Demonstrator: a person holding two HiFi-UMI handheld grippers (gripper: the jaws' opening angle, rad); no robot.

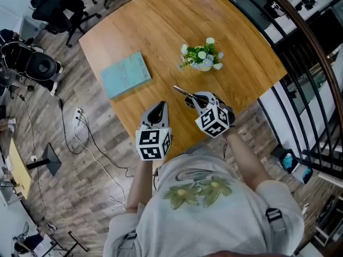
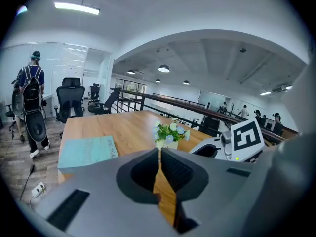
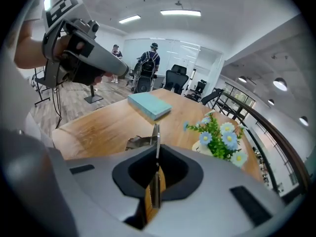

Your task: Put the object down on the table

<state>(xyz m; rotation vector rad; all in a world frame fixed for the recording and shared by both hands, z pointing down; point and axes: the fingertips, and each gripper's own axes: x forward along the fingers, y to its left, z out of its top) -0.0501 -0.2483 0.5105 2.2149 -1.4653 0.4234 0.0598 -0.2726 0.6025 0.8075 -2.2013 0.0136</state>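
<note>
My right gripper point(image 1: 196, 99) is shut on a thin metal blade-like object point(image 1: 182, 92) that sticks out past the jaws toward the far left, just above the wooden table point(image 1: 161, 25). In the right gripper view the object point(image 3: 156, 139) stands edge-on between the shut jaws of that gripper point(image 3: 156, 174), with its shadow on the wood below. My left gripper point(image 1: 158, 110) hovers over the table's near edge, to the left of the right one. Its jaws point(image 2: 160, 157) are shut with nothing between them.
A pale blue book point(image 1: 125, 75) lies at the table's left. A small pot of flowers point(image 1: 202, 56) stands beyond the right gripper. A dark railing point(image 1: 300, 47) runs along the right. Office chairs point(image 1: 59, 9) and floor cables point(image 1: 80, 127) are to the left. Two people stand far off point(image 3: 148, 65).
</note>
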